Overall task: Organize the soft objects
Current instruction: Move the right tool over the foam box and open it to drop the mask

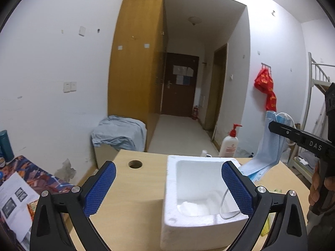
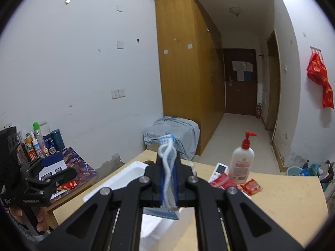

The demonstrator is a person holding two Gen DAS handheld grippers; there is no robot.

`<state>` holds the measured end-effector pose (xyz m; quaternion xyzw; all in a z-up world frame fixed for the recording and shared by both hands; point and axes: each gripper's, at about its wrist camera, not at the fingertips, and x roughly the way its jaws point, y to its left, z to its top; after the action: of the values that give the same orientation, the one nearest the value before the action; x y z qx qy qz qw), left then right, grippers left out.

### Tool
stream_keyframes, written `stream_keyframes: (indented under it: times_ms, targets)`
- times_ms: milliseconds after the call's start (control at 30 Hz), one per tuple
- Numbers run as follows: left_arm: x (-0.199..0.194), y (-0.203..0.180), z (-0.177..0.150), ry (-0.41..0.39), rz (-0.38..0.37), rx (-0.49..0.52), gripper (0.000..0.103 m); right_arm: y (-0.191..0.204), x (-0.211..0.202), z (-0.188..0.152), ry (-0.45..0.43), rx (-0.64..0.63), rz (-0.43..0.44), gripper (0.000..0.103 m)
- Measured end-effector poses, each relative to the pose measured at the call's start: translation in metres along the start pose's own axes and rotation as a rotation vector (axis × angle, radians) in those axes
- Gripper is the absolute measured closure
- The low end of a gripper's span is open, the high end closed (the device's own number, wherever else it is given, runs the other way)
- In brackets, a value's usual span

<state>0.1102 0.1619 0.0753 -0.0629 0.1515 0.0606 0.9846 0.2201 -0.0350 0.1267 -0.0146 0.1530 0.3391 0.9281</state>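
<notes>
Pleated blue mask (image 1: 270, 146) hangs pinched in right tool (image 2: 167, 179); left tool (image 1: 167, 186) gapes empty over foam box (image 1: 201, 226).

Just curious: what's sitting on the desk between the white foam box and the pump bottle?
In the right wrist view, a small white remote-like device lies between foam box and pump bottle.

Blue face masks (image 1: 270, 146): pleated, white ear loops, bunched together, hanging limp from right gripper (image 2: 167, 179), lower ends draped just beside foam box's far right corner. White foam box (image 1: 201, 221): open top, upright on wooden desk (image 1: 134, 188). Inside, at the bottom: white mask (image 1: 194, 208), lying crumpled, w/ ear loop up against right wall.
</notes>
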Motion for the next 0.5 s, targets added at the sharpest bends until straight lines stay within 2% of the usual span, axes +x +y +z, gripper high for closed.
stream_keyframes:
  times_ms: [500]
  targets:
    - [-0.029, 0.024, -0.006, -0.040, 0.074, -0.031, 0.001, 0.025, 0.039, -0.012, 0.091, -0.013, 0.085, 0.094]
